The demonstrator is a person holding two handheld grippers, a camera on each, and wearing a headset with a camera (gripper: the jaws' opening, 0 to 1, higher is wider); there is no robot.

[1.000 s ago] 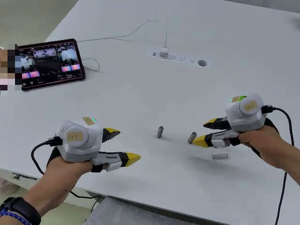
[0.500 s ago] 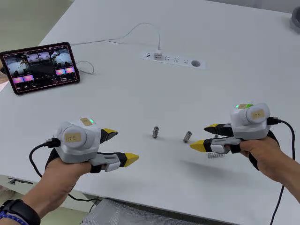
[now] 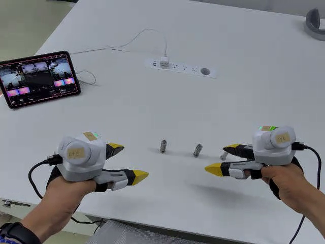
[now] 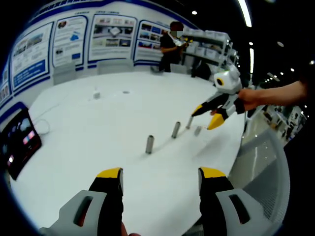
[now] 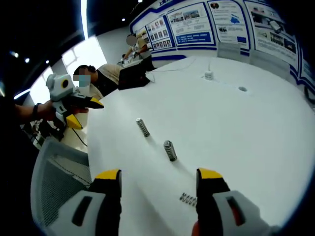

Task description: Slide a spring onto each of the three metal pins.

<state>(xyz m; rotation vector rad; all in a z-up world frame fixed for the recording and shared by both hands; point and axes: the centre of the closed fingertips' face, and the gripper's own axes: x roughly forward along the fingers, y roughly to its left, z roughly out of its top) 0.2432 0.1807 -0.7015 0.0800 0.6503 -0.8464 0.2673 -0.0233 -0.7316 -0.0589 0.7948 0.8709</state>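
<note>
Two upright metal pins, each with a spring on it, stand mid-table: one [image 3: 163, 146] to the left, one [image 3: 197, 150] to the right; they are also in the right gripper view [image 5: 142, 127] [image 5: 170, 150]. A third pin [image 3: 224, 155] peeks out beside my right gripper [image 3: 222, 158], which hovers open. A loose spring [image 5: 188, 199] lies flat on the table just ahead of its jaws. My left gripper [image 3: 129, 161] is open and holds nothing, left of the pins. In the left gripper view the three pins [image 4: 149, 144] [image 4: 175, 130] [image 4: 189, 122] line up toward the right gripper [image 4: 209, 115].
A tablet [image 3: 38, 79] lies at the table's far left. A white power strip [image 3: 180, 67] with a cable lies at the back centre. The white table [image 3: 244, 91] ends close below both hands. People sit beyond the table [image 5: 91, 76].
My right gripper has drawn back from the second pin toward the near edge and now covers the loose spring in the head view. The camera has shifted. The left gripper has barely moved.
</note>
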